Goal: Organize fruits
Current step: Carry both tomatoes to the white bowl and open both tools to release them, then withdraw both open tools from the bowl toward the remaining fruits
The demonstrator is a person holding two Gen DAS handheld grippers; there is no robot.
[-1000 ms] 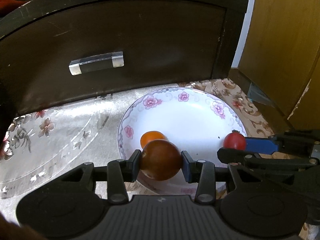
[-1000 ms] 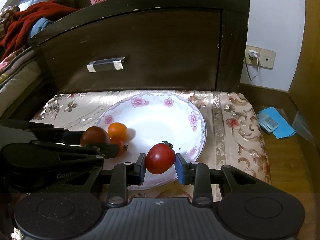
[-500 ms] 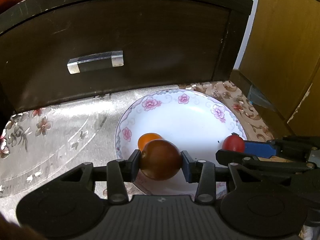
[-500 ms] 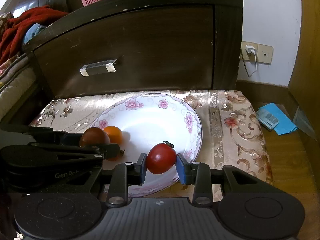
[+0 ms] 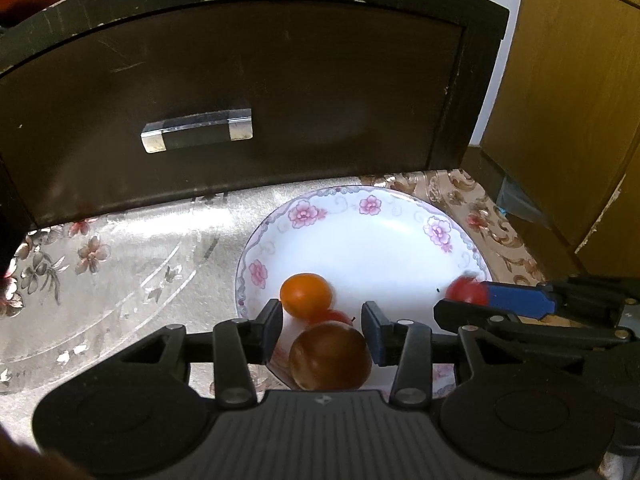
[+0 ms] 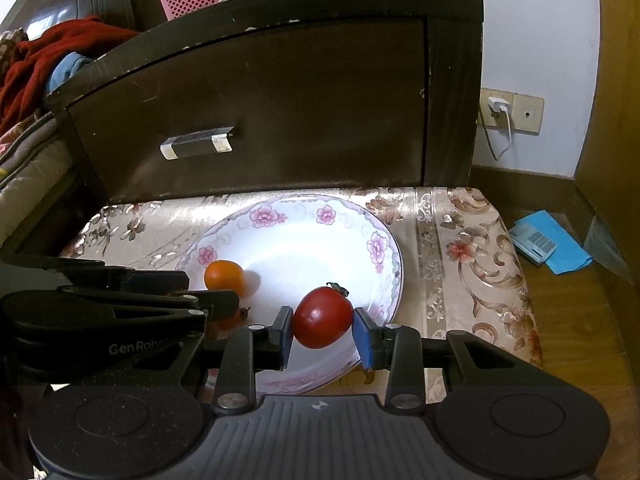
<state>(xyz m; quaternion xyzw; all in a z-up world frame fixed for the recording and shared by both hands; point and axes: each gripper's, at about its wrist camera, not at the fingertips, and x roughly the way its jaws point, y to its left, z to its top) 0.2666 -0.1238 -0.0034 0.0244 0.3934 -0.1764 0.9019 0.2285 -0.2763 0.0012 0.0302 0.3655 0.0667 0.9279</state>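
Left wrist view: looks down over the near rim of the plate
Plate (image 5: 404, 203): white with a pink flower rim, on the floral-covered worktop (image 5: 120, 264) in front of a dark drawer front (image 5: 280, 92)
Left hand-held gripper (image 5: 322, 314): released, pads wider than the fruit and not pressing it
Brown tomato (image 5: 330, 356): sits low between the pads at the near rim. It looks to be resting in the plate, but fisheye crowding hides whether the right pad still brushes it
Why there: near edge is the closest free spot beside the other fruit, so my guess is it's set down to group them
Orange tomato (image 5: 306, 295): in the plate, just beyond the brown one
Small red fruit (image 5: 335, 315): wedged between orange and brown, mostly hidden
Right hand-held gripper (image 5: 466, 304): reaches in from the right over the plate, a blurred red fruit at its tip

Right wrist view: same plate (image 6: 386, 240) from the right side
Right hand-held gripper (image 6: 322, 318): clenched on the fruit, pads against both sides
Red tomato (image 6: 320, 314): gripped above the plate's near right part, stem up and tilted
Why held: carried over bare white space, likely about to go down clear of the others
Left hand-held gripper (image 6: 208, 290): across the left rim, covering the brown tomato
Step, judged: one fruit placed, one still to set down
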